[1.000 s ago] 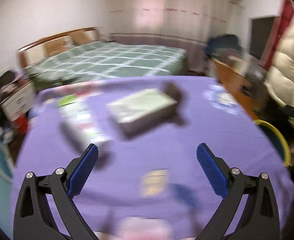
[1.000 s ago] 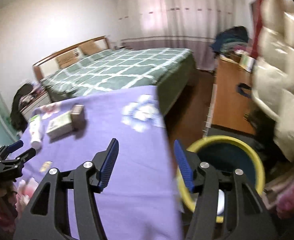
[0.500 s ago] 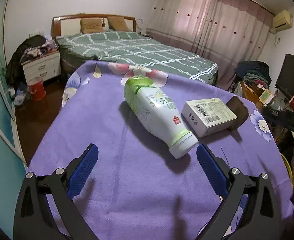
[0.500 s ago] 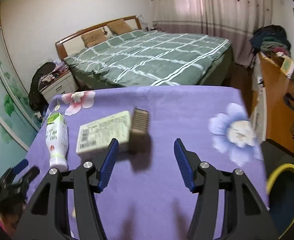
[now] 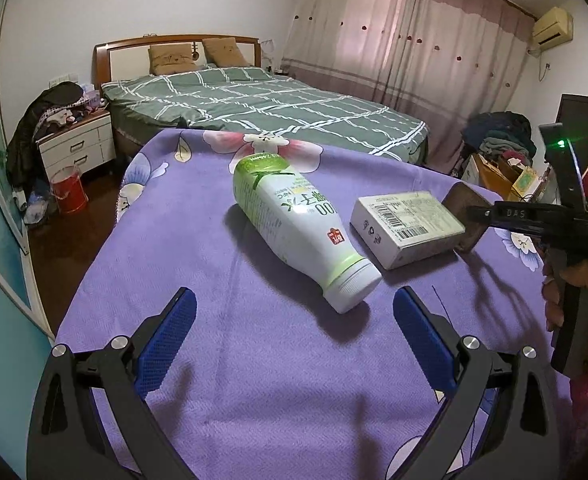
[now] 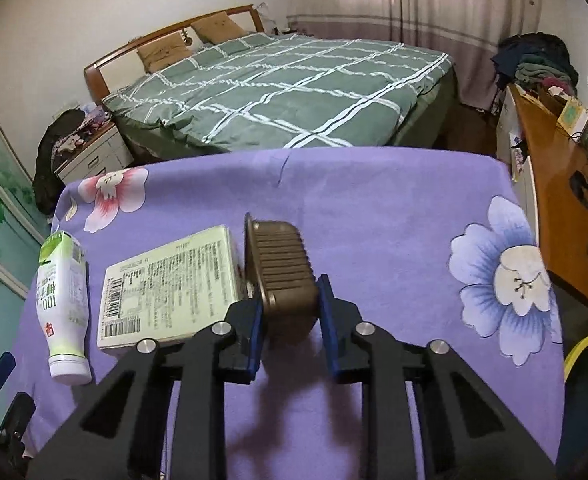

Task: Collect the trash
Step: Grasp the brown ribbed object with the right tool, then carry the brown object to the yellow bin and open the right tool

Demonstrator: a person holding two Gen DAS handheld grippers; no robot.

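The right gripper was closing its jaws on the brown ribbed tray, which stood between its pads, touching the white box to its left. A good grip needed both pads seated squarely before lifting, so the box stayed undisturbed.

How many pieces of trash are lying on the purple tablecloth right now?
3: a green-and-white bottle lying at the left, a flat white box beside it, and a brown ribbed tray against the box, between the closing right gripper pads. Others may be hidden.
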